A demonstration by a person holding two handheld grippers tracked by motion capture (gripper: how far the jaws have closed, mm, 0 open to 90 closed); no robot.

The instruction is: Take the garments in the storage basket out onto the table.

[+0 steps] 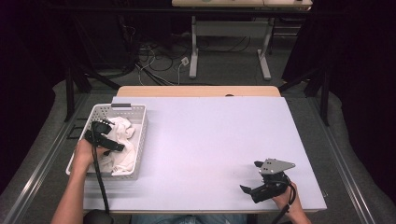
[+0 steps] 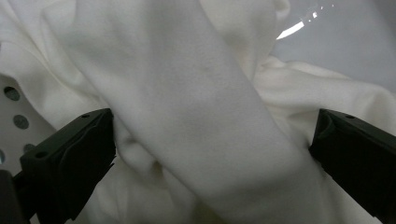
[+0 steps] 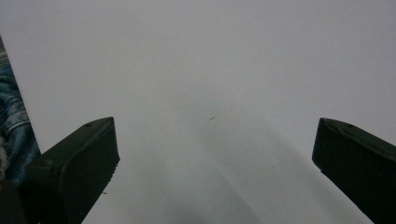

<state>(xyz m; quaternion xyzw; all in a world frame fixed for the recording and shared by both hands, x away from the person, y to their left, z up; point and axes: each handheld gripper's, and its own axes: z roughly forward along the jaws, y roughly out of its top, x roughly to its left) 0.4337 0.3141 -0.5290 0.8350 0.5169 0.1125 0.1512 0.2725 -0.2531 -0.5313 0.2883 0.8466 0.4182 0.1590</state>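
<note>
White cloth (image 1: 122,140) lies bunched in a white perforated basket (image 1: 140,114) at the table's left. My left gripper (image 1: 108,136) is down inside the basket, over the cloth. In the left gripper view its jaws stand wide apart with a thick fold of the white cloth (image 2: 196,112) between them; the left gripper (image 2: 212,144) is open. My right gripper (image 1: 252,176) rests low near the table's front right corner, open, with nothing between its jaws. In the right gripper view the right gripper (image 3: 215,154) looks along bare white tabletop (image 3: 210,70).
The white tabletop (image 1: 210,140) stretches between the basket and the right gripper. A wooden strip (image 1: 196,91) borders its far edge. Beyond stand a desk frame (image 1: 229,46) and loose cables (image 1: 159,56) on the floor. Blue denim (image 3: 11,126) shows past the table edge.
</note>
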